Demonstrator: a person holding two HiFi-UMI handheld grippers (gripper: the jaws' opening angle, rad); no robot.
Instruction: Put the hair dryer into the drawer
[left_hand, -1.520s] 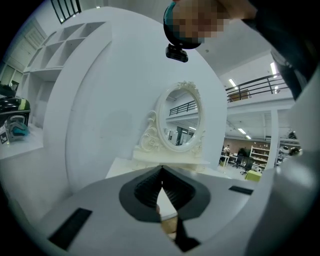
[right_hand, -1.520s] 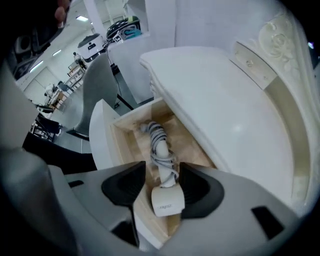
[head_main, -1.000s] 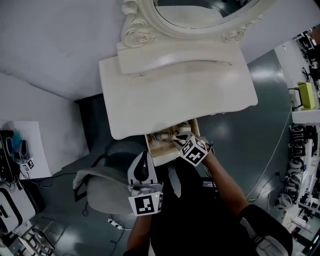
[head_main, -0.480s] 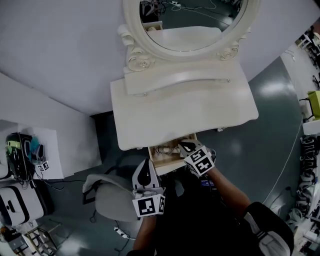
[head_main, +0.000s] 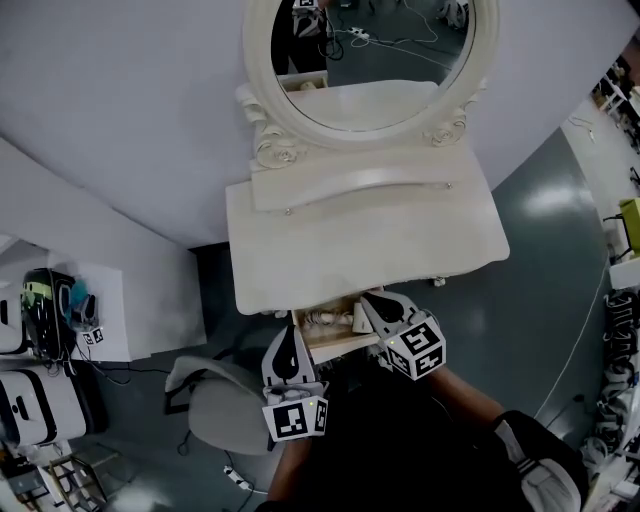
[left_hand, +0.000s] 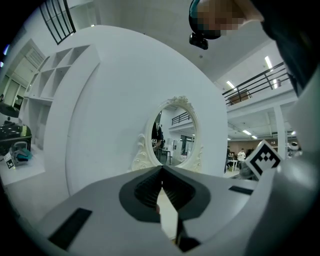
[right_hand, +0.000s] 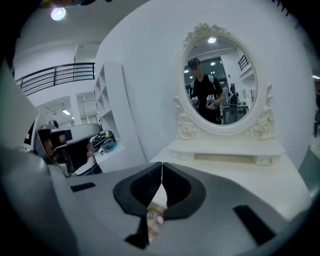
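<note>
Inside the open drawer (head_main: 345, 347) under the desk's (head_main: 370, 240) front edge lies the pale hair dryer (head_main: 322, 318), apparently lengthwise along it. The right hand-held gripper (head_main: 368, 300), pressed together and empty, hovers nearest, over the drawer's right end; the left hand-held gripper (head_main: 286, 332), likewise closed and empty, sits just beside its left corner.

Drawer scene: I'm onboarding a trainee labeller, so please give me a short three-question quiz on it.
1. True or false: the left claw and the right claw are both shut and empty.
2. Where is the hair dryer?
A. On the table
B. In the open drawer
C. In the right claw
3. What stands at the back of the table?

Key
1. True: each claw's jaws meet with nothing between them.
2. B
3. An oval mirror in a carved white frame.
</note>
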